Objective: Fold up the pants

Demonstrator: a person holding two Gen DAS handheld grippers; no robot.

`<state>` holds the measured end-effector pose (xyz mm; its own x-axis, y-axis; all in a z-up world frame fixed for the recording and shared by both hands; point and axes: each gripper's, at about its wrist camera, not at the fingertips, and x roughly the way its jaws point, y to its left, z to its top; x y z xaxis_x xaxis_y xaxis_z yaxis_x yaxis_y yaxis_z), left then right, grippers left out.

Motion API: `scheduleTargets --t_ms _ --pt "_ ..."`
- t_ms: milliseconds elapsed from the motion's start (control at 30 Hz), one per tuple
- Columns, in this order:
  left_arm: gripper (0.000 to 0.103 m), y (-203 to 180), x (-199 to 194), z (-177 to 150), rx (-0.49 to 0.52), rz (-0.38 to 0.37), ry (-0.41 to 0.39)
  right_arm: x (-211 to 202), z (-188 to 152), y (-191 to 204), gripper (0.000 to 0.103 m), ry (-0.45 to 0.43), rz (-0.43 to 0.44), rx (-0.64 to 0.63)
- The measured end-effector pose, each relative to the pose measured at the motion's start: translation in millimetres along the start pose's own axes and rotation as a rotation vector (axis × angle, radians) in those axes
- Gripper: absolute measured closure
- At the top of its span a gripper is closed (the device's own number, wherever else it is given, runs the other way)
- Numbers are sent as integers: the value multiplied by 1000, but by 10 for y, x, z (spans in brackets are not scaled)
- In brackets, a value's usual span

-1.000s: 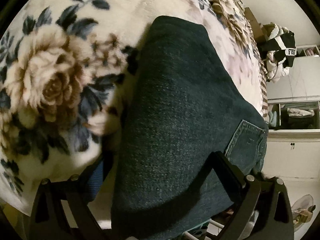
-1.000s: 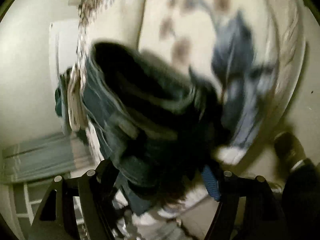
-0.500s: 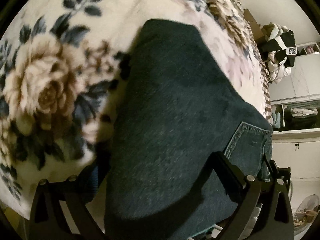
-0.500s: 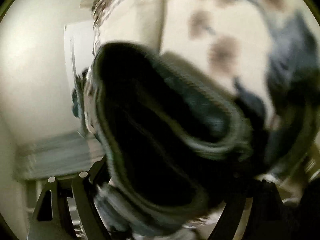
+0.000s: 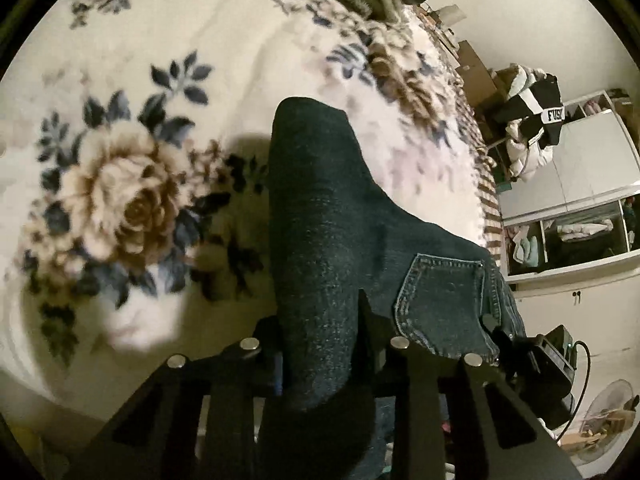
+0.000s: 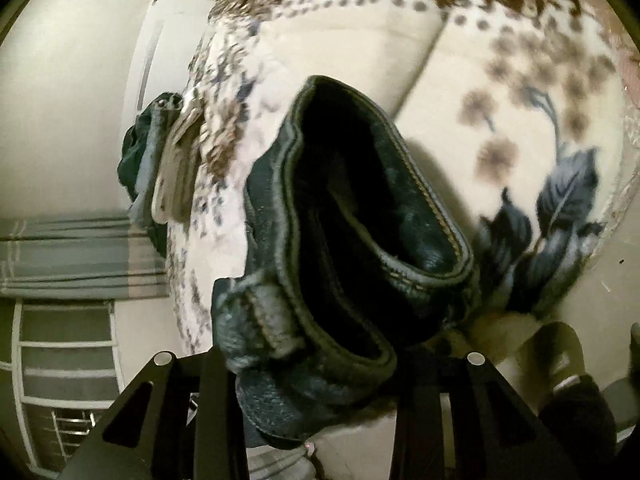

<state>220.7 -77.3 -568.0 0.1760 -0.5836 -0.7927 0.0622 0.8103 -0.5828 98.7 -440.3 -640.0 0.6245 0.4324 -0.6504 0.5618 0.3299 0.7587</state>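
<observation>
Dark blue jeans lie over a bed with a cream floral blanket. In the left wrist view my left gripper is shut on a fold of the denim, next to the back pocket. In the right wrist view my right gripper is shut on the waistband of the jeans, whose open waist gapes toward the camera above the blanket. The other gripper shows at the jeans' right edge in the left wrist view.
A pile of clothes and white cabinets stand beyond the bed on the right. A fan sits on the floor. In the right wrist view folded clothes lie at the bed's edge, with a shelf rack below.
My left gripper has closed from wide open onto a fold of denim and pulled back. The right view has steadied, with the waistband gripped and lifted.
</observation>
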Motion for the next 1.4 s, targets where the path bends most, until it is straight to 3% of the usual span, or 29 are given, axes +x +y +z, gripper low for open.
scheduleTargets --t_ms 233,300,400,567,733,833,1033,1200,1333,1400 --pt "79 -396 -649 115 -43 -17 -57 -486 406 488 67 61 49 -52" --pt "79 -546 -822 289 -48 -32 -92 -502 585 936 67 61 71 -87" --pt "79 -728 -1058 714 -21 -51 -160 -427 858 1368 67 39 111 -123" --pt "79 -867 -1246 1805 10 -82 -246 -184 1276 2267 67 -22 180 -171" --pt "79 -836 -1260 3256 72 -109 -291 515 1882 3275 67 -83 234 -190" --pt "79 -714 -1205 4014 109 -108 -308 1161 2314 3800 67 -107 264 -196" --pt "79 -269 -763 5149 116 -73 -290 2528 3051 4434 67 -93 274 -193" --pt "79 162 -334 5563 67 -33 -248 3291 3280 4477 67 -55 236 -181" --pt "76 361 -185 5663 38 -18 -210 3594 3429 4378 66 -10 196 -183" --pt "73 372 -200 5679 36 -15 -196 3638 3497 4374 59 17 162 -196"
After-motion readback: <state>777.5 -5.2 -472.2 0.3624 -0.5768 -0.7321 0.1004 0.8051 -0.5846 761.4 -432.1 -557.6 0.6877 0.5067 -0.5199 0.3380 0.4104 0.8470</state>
